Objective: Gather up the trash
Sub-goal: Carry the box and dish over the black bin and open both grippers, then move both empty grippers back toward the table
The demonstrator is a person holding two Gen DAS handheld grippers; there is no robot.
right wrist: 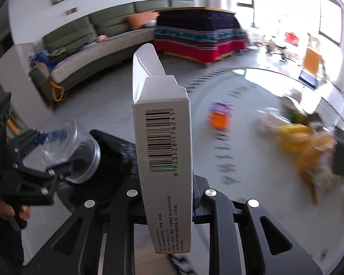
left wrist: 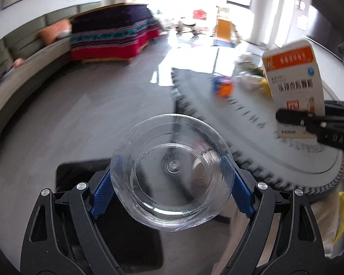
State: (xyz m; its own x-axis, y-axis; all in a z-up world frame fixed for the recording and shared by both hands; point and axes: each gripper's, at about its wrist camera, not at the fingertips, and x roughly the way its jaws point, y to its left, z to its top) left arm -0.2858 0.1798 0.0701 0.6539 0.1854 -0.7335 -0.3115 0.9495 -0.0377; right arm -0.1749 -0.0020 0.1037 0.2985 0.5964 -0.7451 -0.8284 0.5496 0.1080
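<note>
My left gripper (left wrist: pixel 172 183) is shut on a clear plastic bottle (left wrist: pixel 172 171), its base facing the camera, held above a black bin (left wrist: pixel 126 240) on the floor. It also shows in the right wrist view (right wrist: pixel 45 160) with the bottle (right wrist: pixel 73 151). My right gripper (right wrist: pixel 167 206) is shut on a white medicine box (right wrist: pixel 162 149) with a barcode and an open top flap, held upright. The box also shows in the left wrist view (left wrist: pixel 295 84), gripped by the right gripper (left wrist: pixel 314 123) over the table.
A round grey table (right wrist: pixel 252 137) holds a small orange and purple box (right wrist: pixel 219 115), yellow wrappers (right wrist: pixel 295 135) and other blurred litter. A green sofa (right wrist: pixel 98 43) and a cloth-covered table (right wrist: pixel 199 36) stand beyond on the grey floor.
</note>
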